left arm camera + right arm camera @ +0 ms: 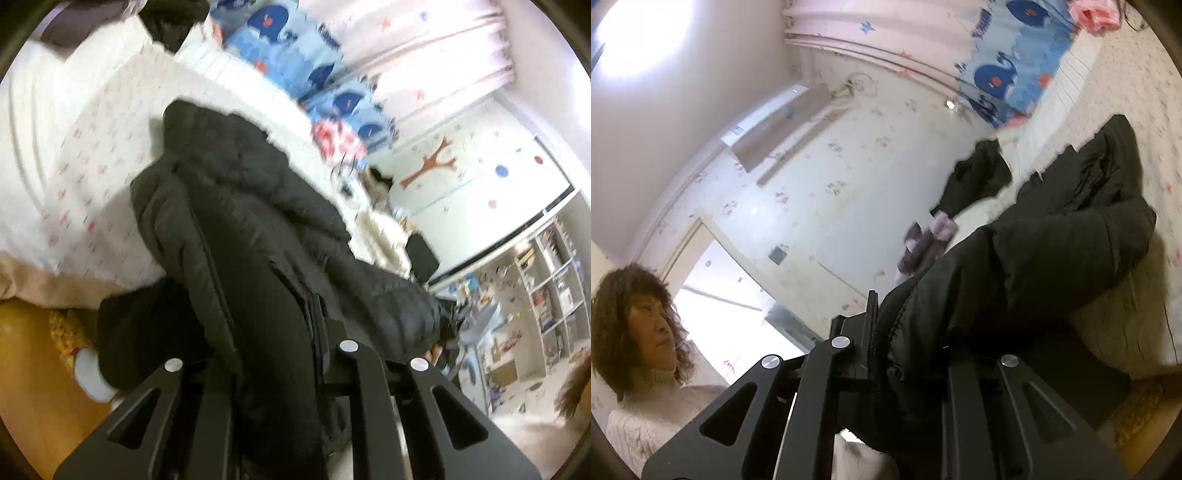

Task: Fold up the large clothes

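A large black puffer jacket (240,206) hangs lifted off the white patterned bed (92,155). Its far end still rests on the bedspread. My left gripper (280,332) is shut on a thick fold of it, and the fabric drapes over and hides most of both fingers. In the right wrist view the same jacket (1052,240) trails from the bed (1137,92) up into my right gripper (905,325), which is shut on the zipper edge. One black finger (872,317) shows beside the cloth; the other is buried under it.
A blue whale-print blanket (295,62) lies along the bed's far side below pale curtains (424,48). Another dark garment (979,173) and a purple cloth (927,243) lie on the bed. Cluttered shelves (546,295) stand at the right. A person in a cream sweater (646,424) is close by.
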`<state>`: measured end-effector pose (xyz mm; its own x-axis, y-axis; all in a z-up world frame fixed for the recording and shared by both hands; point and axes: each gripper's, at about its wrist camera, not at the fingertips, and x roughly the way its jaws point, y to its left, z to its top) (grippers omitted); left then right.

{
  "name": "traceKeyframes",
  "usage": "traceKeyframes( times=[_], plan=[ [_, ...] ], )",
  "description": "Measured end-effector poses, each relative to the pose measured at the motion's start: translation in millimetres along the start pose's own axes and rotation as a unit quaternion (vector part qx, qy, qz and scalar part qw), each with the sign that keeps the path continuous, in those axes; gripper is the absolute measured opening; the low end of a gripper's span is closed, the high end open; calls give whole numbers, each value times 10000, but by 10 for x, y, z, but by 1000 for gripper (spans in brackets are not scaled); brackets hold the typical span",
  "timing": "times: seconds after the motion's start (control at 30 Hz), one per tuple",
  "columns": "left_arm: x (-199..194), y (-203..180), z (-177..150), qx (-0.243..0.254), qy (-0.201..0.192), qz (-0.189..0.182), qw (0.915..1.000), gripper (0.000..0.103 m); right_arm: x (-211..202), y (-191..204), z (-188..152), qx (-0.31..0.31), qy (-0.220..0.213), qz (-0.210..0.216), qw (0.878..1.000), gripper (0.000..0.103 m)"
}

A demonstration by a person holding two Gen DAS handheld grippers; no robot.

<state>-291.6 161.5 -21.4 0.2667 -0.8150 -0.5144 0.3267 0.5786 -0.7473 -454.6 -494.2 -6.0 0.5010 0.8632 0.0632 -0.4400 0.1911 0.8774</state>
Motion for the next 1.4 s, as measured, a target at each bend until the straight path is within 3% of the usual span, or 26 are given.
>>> traceKeyframes(
  times=[0.13,0.27,0.4,0.53,0.77,1.13,1.4],
  plan=[
    [274,462,-295,-429,614,268,9968,14,-151,-379,-395,635,343,-335,9968,13],
    [236,603,-336,-722,346,-116,9967,14,-273,-439,-538,752,120,-112,9970,13],
    [70,477,-93,-626,-166,-445,9969,14,-204,-202,-188,281,-147,295,9991,13],
    [-129,393,228,-717,-921,-789,9900,14,-48,-60,206,-23,-349,647,9973,13],
    [-124,268,729,-752,-1439,-1009,9816,14,124,-40,778,-162,-675,831,9941,13],
    [289,209,2000,-689,-1814,-1001,9759,14,477,-265,1805,7,-1146,355,9928,13],
    [991,581,2734,-1179,-1914,-908,9702,14,749,-1132,2393,785,-1632,-372,9828,13]
  ],
)
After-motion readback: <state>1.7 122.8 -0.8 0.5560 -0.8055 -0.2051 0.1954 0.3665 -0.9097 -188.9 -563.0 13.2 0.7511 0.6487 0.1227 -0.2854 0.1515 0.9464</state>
